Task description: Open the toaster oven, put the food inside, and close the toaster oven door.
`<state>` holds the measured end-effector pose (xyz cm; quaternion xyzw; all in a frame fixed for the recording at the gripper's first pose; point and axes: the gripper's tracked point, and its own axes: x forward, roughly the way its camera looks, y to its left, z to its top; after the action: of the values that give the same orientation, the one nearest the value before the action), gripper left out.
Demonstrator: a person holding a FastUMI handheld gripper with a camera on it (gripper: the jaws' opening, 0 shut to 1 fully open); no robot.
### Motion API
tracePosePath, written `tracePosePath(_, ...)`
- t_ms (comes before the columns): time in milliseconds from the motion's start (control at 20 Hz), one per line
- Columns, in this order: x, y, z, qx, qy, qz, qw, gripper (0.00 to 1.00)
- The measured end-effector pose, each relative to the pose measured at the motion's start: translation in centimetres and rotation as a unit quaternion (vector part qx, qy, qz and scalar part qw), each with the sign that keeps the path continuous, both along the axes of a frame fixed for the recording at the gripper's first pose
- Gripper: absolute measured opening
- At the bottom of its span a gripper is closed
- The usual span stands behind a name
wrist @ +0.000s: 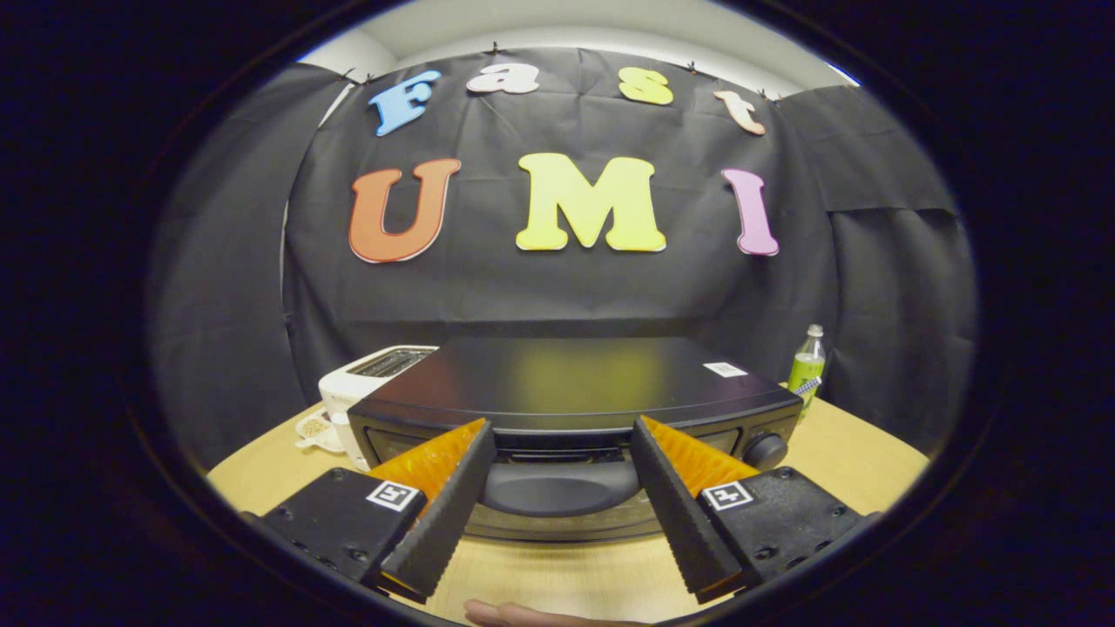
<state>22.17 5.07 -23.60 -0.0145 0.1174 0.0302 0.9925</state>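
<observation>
1. A fingertip of a person lies on the wooden table just below the gripper.
2. The gripper's fingers are spread wide, holding nothing; bare tabletop shows between them.
3. Just ahead, the black toaster oven sits with its door shut, its handle in the gap between the fingertips.
4. A white toaster stands at its left, a green bottle at its right, with open table around.
5. Black cloth walls the booth behind.
</observation>
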Motion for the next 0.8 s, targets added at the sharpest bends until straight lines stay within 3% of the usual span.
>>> tracePosePath(800, -8.1, -0.8, -2.8, 0.007, 0.1, 0.032, 0.994, 1.0)
